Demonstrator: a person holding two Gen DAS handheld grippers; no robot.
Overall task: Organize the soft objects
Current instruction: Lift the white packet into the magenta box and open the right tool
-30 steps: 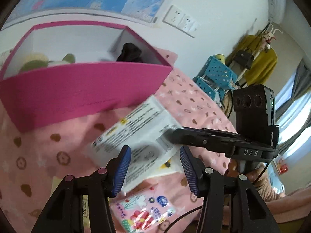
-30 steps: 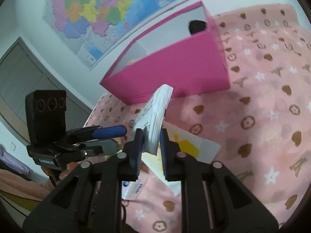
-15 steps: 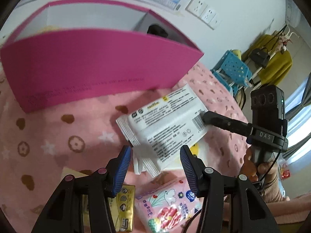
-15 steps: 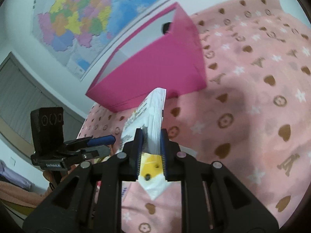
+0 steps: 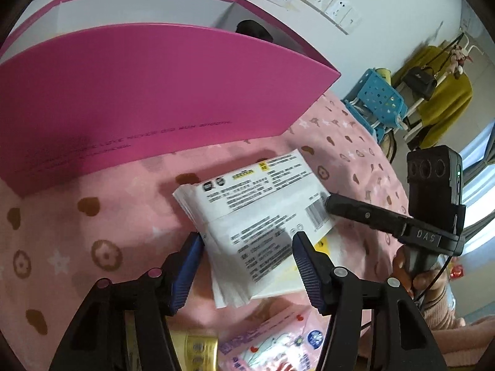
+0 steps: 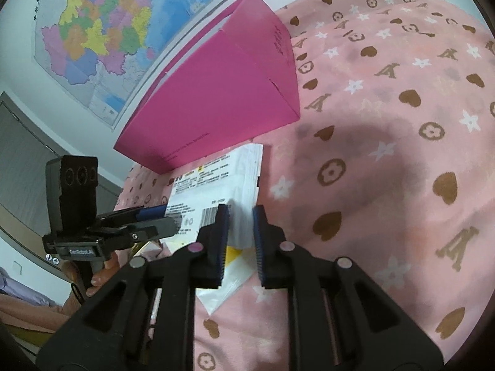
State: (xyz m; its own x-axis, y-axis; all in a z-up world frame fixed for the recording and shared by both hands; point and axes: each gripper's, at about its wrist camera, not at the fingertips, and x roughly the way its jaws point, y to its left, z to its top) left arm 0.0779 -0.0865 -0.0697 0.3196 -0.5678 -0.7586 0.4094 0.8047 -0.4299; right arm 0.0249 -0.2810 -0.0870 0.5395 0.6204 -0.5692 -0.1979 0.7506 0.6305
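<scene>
- Right gripper [image 6: 240, 228]: fingers clamp the white printed tissue pack [image 5: 260, 216] at its 3 o'clock edge.
- Left gripper [image 5: 247, 259]: fingers opening, astride the pack, not pressing.
- Magenta cardboard box [image 5: 139, 92] at 12 o'clock.

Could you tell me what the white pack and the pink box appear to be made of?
White pack: likely soft plastic film, slightly glossy, with crimped, layered edges and printed text. Pink box: probably matte cardboard, judging by its flat panels, sharp creases and thin rim.
</scene>
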